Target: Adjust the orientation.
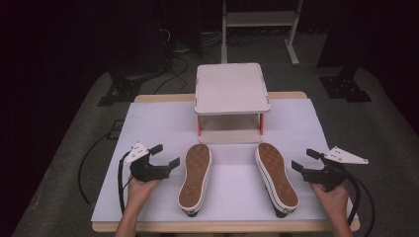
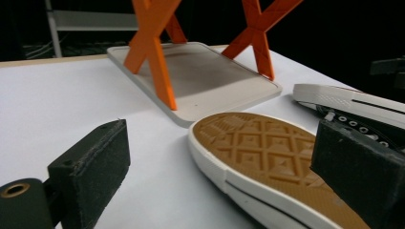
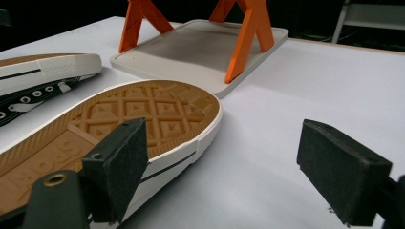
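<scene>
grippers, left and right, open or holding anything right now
Left gripper: open, holding nothing, beside the left shoe.
Right gripper: open, holding nothing, beside the right shoe.

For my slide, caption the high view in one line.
Two open grippers, left and right, flank two sneakers lying sole-up before a small two-tier stand.

Raised letters, partly hidden, unreadable, on right shoe's sole (image 3: pixel 62 148)

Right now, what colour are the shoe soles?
Tan-brown soles with a diamond tread, clearest in the right gripper view.
</scene>
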### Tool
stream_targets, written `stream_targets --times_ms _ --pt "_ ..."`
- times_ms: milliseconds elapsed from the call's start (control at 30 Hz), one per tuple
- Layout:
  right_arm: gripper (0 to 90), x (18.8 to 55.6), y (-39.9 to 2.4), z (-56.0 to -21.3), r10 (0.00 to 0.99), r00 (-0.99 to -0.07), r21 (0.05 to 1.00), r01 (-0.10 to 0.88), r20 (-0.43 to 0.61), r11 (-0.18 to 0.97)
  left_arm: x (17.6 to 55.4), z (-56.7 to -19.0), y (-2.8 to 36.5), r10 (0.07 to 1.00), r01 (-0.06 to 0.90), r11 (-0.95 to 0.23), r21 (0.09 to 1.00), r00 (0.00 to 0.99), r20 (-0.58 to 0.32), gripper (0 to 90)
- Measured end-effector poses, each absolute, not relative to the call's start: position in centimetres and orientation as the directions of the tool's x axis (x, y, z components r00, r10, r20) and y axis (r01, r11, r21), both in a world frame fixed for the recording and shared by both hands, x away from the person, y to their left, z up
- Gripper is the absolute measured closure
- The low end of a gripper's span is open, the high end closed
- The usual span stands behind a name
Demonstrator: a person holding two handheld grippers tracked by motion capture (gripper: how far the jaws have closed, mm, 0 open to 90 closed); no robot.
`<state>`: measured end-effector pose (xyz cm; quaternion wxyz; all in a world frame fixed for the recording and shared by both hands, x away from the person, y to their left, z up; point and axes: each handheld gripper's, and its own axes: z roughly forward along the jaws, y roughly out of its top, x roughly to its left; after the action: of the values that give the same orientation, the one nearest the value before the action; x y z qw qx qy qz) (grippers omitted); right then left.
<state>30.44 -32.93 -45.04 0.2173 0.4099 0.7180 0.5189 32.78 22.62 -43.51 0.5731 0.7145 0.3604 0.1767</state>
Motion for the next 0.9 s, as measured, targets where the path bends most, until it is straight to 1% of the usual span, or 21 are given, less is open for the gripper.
stream_targets --times_ms 267,300,400,433,467,500,533,567,600,633,667,700,733,767,800,900 --pt "17.6 30.5 -33.0 -45.0 0.808 -0.575 0.923 0.367 0.126 0.117 32.3 -42.8 21.8 0.68 0.303 -0.086 0.949 0.714 -0.167 6.0" --pt "20.1 30.3 -32.9 -45.0 0.804 -0.581 0.924 0.365 0.129 0.115 32.3 -42.7 21.6 0.667 0.297 -0.092 0.95 0.727 -0.163 9.0" --pt "20.2 30.1 -32.7 -44.9 0.803 -0.584 0.923 0.362 0.118 0.128 32.2 -42.4 21.2 0.647 0.29 -0.114 0.95 0.748 -0.151 10.0" --pt "20.2 30.1 -32.7 -44.9 0.803 -0.584 0.923 0.362 0.118 0.128 32.2 -42.4 21.2 0.647 0.29 -0.114 0.95 0.748 -0.151 13.7" --pt "20.2 30.0 -32.6 -44.9 0.804 -0.583 0.923 0.361 0.115 0.13 32.1 -42.3 21.0 0.627 0.277 -0.128 0.952 0.766 -0.139 13.7" --pt "20.2 29.9 -32.5 -44.8 0.805 -0.584 0.924 0.358 0.109 0.134 32.0 -42.2 20.8 0.618 0.266 -0.141 0.953 0.776 -0.126 21.1" --pt "20.2 29.8 -32.5 -44.8 0.805 -0.584 0.925 0.355 0.108 0.133 31.9 -42.2 20.6 0.61 0.264 -0.148 0.953 0.783 -0.122 24.1" --pt "20.2 29.8 -32.5 -44.8 0.805 -0.584 0.925 0.355 0.108 0.133 31.8 -42.1 20.5 0.598 0.268 -0.159 0.95 0.792 -0.123 24.1" --pt "20.6 29.7 -32.4 -44.7 0.806 -0.582 0.927 0.351 0.107 0.13 31.8 -42.1 20.0 0.573 0.258 -0.195 0.946 0.813 -0.104 35.4" --pt "20.6 29.7 -32.4 -44.7 0.806 -0.582 0.927 0.351 0.107 0.13 31.8 -42.1 20.0 0.573 0.258 -0.195 0.946 0.813 -0.104 41.6" --pt "21.2 29.6 -32.3 -44.7 0.805 -0.584 0.928 0.348 0.104 0.133 31.7 -42.1 19.4 0.555 0.25 -0.239 0.938 0.828 -0.079 45.6" --pt "21.2 29.6 -32.3 -44.7 0.805 -0.584 0.928 0.348 0.104 0.133 31.7 -42.1 19.4 0.555 0.25 -0.239 0.938 0.828 -0.079 51.0" --pt "21.5 29.7 -32.2 -44.7 0.803 -0.587 0.928 0.347 0.101 0.137 31.7 -42.1 19.1 0.544 0.245 -0.256 0.935 0.836 -0.07 51.0" --pt "21.6 29.7 -32.2 -44.7 0.803 -0.588 0.928 0.345 0.095 0.143 31.8 -42.1 18.8 0.537 0.24 -0.267 0.933 0.841 -0.063 55.6" --pt "21.9 29.7 -32.1 -44.7 0.805 -0.587 0.926 0.347 0.09 0.149 31.9 -42.1 18.3 0.526 0.237 -0.291 0.927 0.849 -0.051 62.4" --pt "21.8 29.7 -32.1 -44.7 0.805 -0.586 0.926 0.347 0.092 0.147 32.2 -42.3 17.9 0.513 0.254 -0.311 0.916 0.856 -0.063 70.9"
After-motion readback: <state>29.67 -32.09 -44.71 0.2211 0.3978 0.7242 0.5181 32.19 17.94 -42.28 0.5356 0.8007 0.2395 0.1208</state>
